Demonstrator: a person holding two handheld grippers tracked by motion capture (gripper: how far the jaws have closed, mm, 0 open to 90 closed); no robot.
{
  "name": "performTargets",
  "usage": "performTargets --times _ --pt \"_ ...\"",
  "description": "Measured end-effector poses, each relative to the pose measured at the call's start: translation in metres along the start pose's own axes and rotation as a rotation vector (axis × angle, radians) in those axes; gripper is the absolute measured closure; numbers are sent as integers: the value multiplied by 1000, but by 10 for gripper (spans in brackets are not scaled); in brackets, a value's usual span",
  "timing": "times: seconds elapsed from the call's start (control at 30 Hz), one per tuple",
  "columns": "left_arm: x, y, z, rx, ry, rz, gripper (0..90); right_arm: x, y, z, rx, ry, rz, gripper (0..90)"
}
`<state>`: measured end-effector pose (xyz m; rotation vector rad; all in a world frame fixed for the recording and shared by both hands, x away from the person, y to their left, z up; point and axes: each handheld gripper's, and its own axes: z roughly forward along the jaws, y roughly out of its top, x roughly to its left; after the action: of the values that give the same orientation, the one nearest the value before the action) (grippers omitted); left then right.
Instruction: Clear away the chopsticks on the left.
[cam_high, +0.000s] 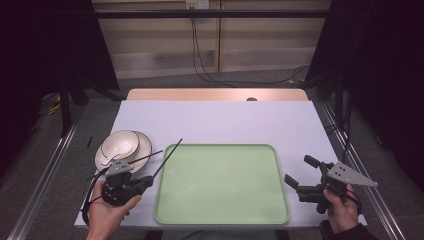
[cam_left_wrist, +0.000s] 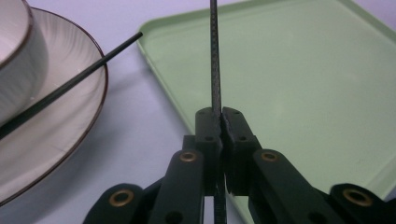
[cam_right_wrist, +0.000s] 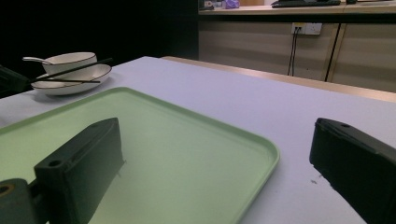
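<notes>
White bowl (cam_high: 120, 143) sat on a white plate (cam_high: 143, 145) with a thin dark rim, at the table's (cam_high: 220, 120) left side; a white spoon (cam_high: 111, 159) rested in the bowl. One black chopstick (cam_left_wrist: 70, 86) lay across the plate's rim. Pale green tray (cam_high: 222, 182), rectangular with rounded corners and a raised lip, held nothing inside it. No readable writing anywhere. Left gripper (cam_left_wrist: 220, 116) had its jaws clamped tight on a second chopstick (cam_left_wrist: 215, 56), a thin textured black rod pointing out over the tray's left edge. Right gripper (cam_high: 299, 172) stood with jaws wide apart, holding nothing, just right of the tray. Table surface was smooth and pale lilac-white.
</notes>
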<state>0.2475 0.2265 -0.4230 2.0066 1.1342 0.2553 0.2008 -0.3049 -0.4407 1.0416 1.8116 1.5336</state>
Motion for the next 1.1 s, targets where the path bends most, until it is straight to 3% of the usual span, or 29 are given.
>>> performTargets --times 0.07,0.13,0.23,0.37,0.57,0.77,0.9,1.1 --pt "-1 1 4 14 -10 2 863 0 0 0 0 1 2 20" --pt "-2 2 9 14 -4 -22 862 0 0 0 2 2 -1 20" --pt "-5 3 16 34 25 -32 862 0 0 0 0 2 3 20" --pt "-9 6 29 30 71 -83 862 1 0 0 3 -2 9 20" --pt "-17 10 45 70 101 -110 863 1 0 0 1 0 12 20" --pt "-23 1 52 99 97 -168 862 1 0 0 1 5 10 20" --pt "-25 -1 57 107 111 -176 862 2 0 0 3 7 11 20" --pt "-27 -4 62 133 94 -175 862 2 0 0 3 8 10 20"
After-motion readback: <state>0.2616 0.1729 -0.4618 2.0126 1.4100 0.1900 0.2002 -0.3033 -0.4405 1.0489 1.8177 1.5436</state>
